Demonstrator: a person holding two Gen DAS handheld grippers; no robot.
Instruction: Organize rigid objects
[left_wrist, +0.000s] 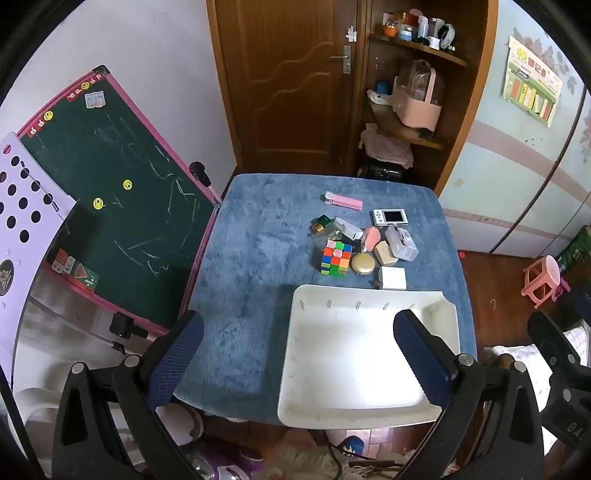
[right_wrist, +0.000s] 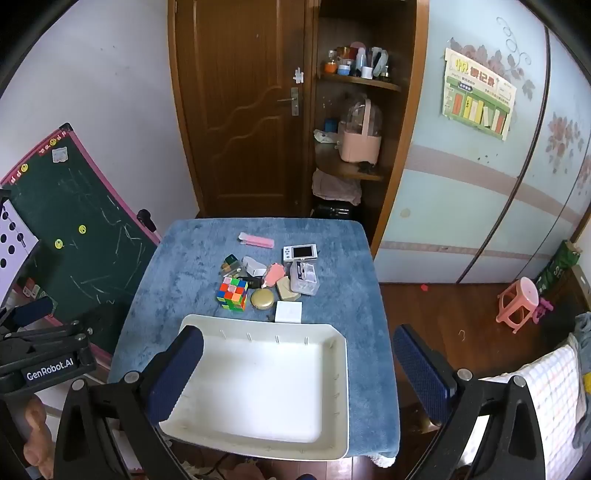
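**Both grippers hovering wide over the empty tray**

Nearest to me are my own blue-padded fingers: I am holding my left gripper (left_wrist: 299, 354) and my right gripper (right_wrist: 295, 373) above the near end of the table, each with its jaws spread wide and nothing between them. Just below them the white tray (right_wrist: 334, 391) is sitting empty on the blue plush cloth (right_wrist: 177, 266), its near edge hanging slightly past the table's front.

The things I am meaning to sort are lying clustered just beyond the tray's far rim. The white square block (right_wrist: 288, 312) is almost touching that rim; beside it are the gold round tin (right_wrist: 262, 298) and the puzzle cube (right_wrist: 233, 293). Further back I am seeing a tan stone-like piece (right_wrist: 287, 293), a clear plastic box (right_wrist: 304, 277), a small camera (right_wrist: 300, 252) and, apart from the rest, a pink clip (right_wrist: 256, 240).

I am judging all of these light and stiff. The cube should take a squeeze across two flat faces without slipping. The tin looks smooth and low, so I would be pinching it across its width and watching for it to skate on the pile. The camera seems the fragile one; I would be closing on its short edges, away from the screen.
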